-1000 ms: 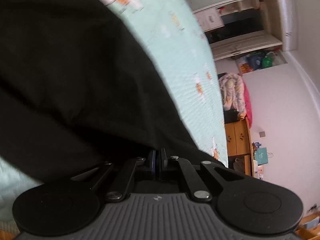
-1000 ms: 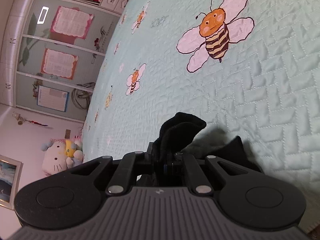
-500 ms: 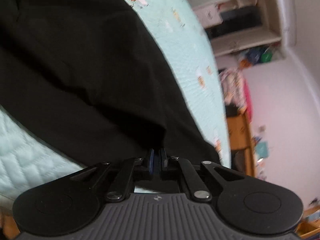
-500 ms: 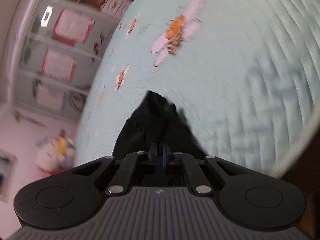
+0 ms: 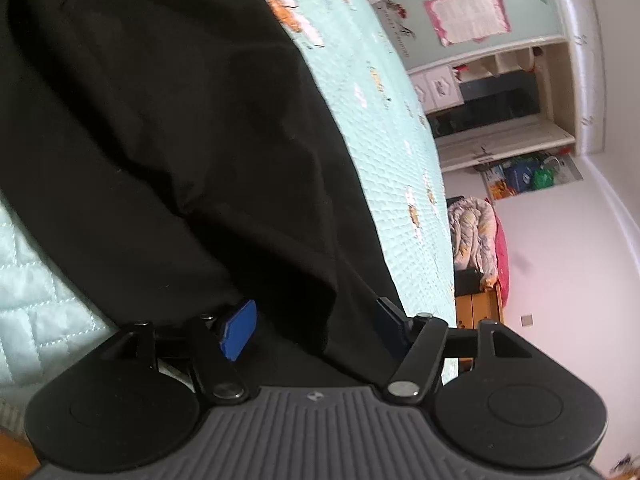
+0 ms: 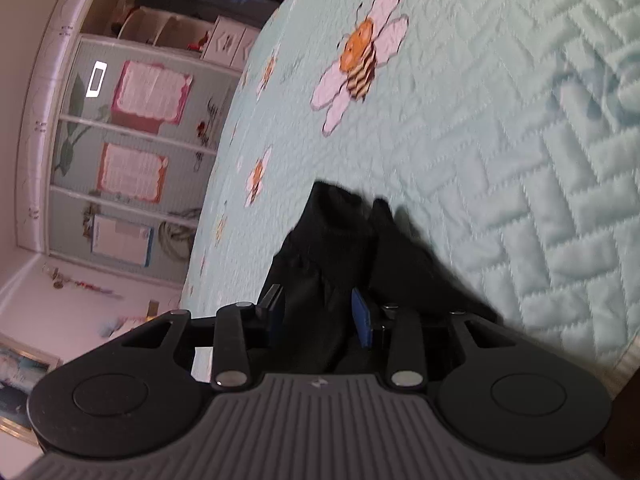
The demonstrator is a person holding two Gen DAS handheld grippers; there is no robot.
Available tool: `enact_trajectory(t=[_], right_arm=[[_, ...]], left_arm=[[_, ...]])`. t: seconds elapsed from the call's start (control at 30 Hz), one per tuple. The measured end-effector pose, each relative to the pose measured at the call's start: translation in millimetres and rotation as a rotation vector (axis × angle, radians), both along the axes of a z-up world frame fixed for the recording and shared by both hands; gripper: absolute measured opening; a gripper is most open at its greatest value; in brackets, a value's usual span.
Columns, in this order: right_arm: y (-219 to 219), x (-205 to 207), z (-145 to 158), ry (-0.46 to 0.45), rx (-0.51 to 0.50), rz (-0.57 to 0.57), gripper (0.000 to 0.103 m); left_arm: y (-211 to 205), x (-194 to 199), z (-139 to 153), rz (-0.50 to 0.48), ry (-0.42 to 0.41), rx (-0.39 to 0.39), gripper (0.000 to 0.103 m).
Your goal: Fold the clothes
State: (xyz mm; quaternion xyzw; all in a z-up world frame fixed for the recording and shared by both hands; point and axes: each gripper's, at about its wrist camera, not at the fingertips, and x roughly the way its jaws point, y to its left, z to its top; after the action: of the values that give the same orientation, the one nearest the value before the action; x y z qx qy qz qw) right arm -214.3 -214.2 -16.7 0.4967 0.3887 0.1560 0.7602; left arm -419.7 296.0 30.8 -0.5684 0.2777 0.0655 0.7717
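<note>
A bed covered by a pale mint quilted bedspread (image 6: 520, 168), stitched in a herringbone pattern and printed with cartoon bees (image 6: 360, 56), carries a black garment (image 5: 160, 120). The dark cloth lies spread in soft folds across the quilt, one bunched end (image 6: 340, 220) resting near the bed's edge.

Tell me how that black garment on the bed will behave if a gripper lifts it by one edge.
The black garment will probably sag and drape: it already lies in soft folds. It looks light, bunching between the open right gripper fingers. On the quilted bedspread it would likely drag rather than slide.
</note>
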Motion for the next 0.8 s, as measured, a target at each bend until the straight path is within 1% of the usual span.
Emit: enact_trajectory(t=[0.03,0.17,0.27,0.3,0.33,0.47,0.6,0.67,0.73,0.8], right_arm=[[-0.3,0.7,0.1,0.005,-0.011,-0.008,0.038],[0.3,2.5,1.6,0.009,-0.062,-0.025,0.038],[-2.3,2.9,5.6,-0.021,-0.130,-0.057,0.040],[-3.0,4.4,4.2,-0.025,-0.127,-0.057,0.042],[-3.8,6.3,1.8,-0.026,-0.111,-0.053,0.047],[-1.1,9.8,1.4,-0.087,-0.095,-0.052,0.049],[6.2,12.2,0.7,-0.097,-0.109,-0.026,0.049],[9.8,13.5,0.2,-0.099,-0.116,-0.012,0.048],[13.5,14.7,-0.3,-0.101,-0.124,0.002,0.048],[17.1,15.9,-0.8,-0.104,-0.132,0.016,0.044]], left_arm=[[1.6,6.7,1.8,0.004,0.006,-0.005,0.069],[4.0,8.9,5.3,0.015,0.015,-0.004,0.070],[4.3,16.2,9.0,0.018,0.014,0.002,0.070],[4.1,16.5,9.1,0.021,0.012,0.003,0.070],[3.6,18.4,9.6,0.022,0.011,0.005,0.070],[4.7,17.6,9.9,0.048,0.006,-0.002,0.071],[9.8,9.6,9.5,0.095,-0.016,-0.025,0.071],[12.3,7.2,9.9,0.121,-0.031,-0.033,0.073],[13.9,6.6,8.7,0.135,-0.026,-0.036,0.074],[14.6,7.2,7.7,0.145,-0.018,-0.048,0.074]])
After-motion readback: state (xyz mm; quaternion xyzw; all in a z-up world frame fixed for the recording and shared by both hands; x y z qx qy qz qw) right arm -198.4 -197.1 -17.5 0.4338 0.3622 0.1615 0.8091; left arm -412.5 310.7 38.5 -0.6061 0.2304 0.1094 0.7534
